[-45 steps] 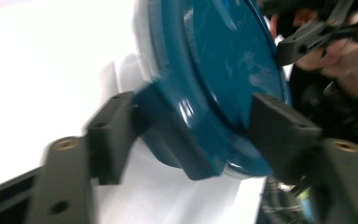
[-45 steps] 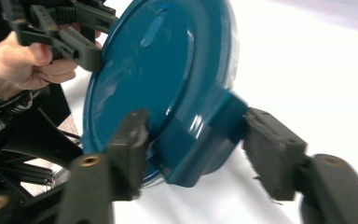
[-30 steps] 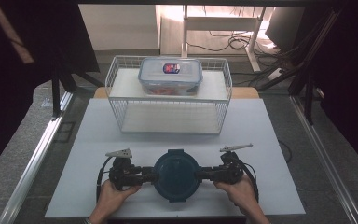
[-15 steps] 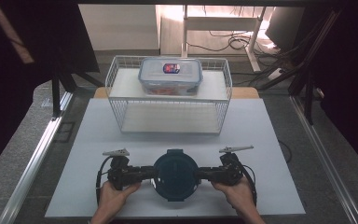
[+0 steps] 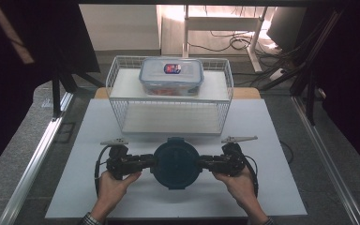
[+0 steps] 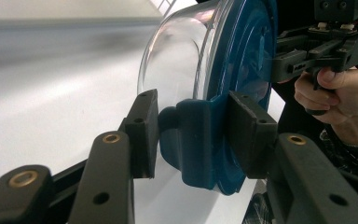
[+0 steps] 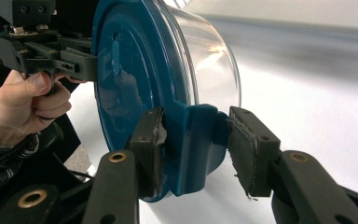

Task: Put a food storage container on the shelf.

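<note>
High view: one round clear-walled container with a dark blue lid (image 5: 176, 162) sits on the white tabletop (image 5: 272, 140), near the front edge and midway between the side edges. The left gripper (image 5: 146, 162) meets it from the left and the right gripper (image 5: 205, 163) from the right, each held in one hand, two hands in all. Bare white surface lies on both sides of the hands and in the strip in front of them. Behind the container, one white wire basket (image 5: 169, 123) stands close, with only a narrow band of table between the lid's rear edge and the basket's front wall. One rectangular clear plastic box with a labelled lid (image 5: 171, 76) rests on the basket's upper level, well apart from the grippers.

Left gripper view: the two black jaws sit either side of a blue latch tab on the lid's rim; the right-hand jaw lies against the lid, the other close by the tab's knob, and a slight gap there cannot be ruled out. Right gripper view: the left-hand jaw presses on the other blue tab, while the right-hand jaw stands just clear of it, so this gripper is not yet clamped.

The container's contents cannot be made out through its wall. The contents of the box on the basket are indistinct, showing as reddish.
</note>
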